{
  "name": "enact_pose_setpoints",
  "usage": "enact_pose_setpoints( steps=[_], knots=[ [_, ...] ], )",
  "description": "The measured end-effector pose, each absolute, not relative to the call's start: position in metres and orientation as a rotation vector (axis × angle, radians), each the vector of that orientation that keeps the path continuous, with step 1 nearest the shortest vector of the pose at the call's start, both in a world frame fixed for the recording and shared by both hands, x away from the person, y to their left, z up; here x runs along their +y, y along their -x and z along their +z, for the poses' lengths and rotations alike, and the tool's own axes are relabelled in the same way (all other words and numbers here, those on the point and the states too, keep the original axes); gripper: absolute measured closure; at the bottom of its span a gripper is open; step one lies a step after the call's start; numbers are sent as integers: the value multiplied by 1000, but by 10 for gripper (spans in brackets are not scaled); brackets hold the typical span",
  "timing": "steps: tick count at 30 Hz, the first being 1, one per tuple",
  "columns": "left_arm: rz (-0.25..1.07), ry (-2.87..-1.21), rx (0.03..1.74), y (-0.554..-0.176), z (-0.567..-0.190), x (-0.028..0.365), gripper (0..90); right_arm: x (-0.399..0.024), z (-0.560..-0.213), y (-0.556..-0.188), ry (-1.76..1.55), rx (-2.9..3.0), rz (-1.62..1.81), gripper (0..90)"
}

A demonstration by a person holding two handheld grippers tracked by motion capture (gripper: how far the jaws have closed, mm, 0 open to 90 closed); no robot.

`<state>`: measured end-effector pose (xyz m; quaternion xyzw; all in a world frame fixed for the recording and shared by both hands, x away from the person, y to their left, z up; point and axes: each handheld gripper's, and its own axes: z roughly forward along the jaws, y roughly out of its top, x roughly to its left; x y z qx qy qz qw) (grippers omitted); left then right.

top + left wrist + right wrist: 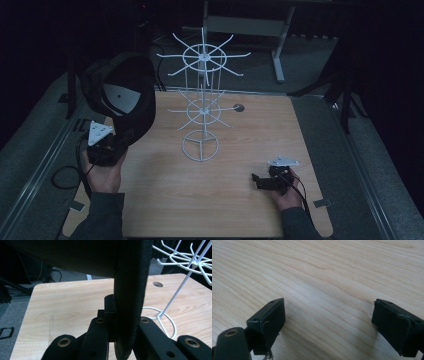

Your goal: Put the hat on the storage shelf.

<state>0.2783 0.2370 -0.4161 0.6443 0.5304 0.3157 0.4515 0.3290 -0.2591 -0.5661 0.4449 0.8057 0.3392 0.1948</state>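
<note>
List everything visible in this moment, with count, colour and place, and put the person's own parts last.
Cap: one, black, held up over the table's left side, its brim clamped in the left gripper.
Wire rack: one, white, two tiers of hooks, standing mid-table on a ring base.
Table: one, light wood, with a round hole near the far edge.
Left gripper: one, black, shut on the cap.
Right gripper: one, black, jaws open, low over the table at near right.
Hands: two, at the near edge.

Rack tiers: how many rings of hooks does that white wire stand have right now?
2. The upper ring tops the white wire stand; the lower ring sits midway down its pole, above the round base.
</note>
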Motion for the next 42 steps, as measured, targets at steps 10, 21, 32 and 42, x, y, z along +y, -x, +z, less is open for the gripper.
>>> enact_pose_setpoints(
  steps=[10, 21, 32, 42],
  knots=[
    [816, -1591, 1295, -276, -410, 233, 867, -259, -566, -329, -1247, 2258, 951, 115],
    [840, -1600, 1280, -274, -406, 228, 867, -259, -566, -329, -1247, 2258, 951, 115],
    [878, -1611, 1260, -273, -403, 220, 867, -259, -566, -329, -1247, 2258, 951, 115],
    [892, -1619, 1256, -274, -402, 217, 867, -259, -566, -329, -1247, 2258, 952, 115]
  ],
)
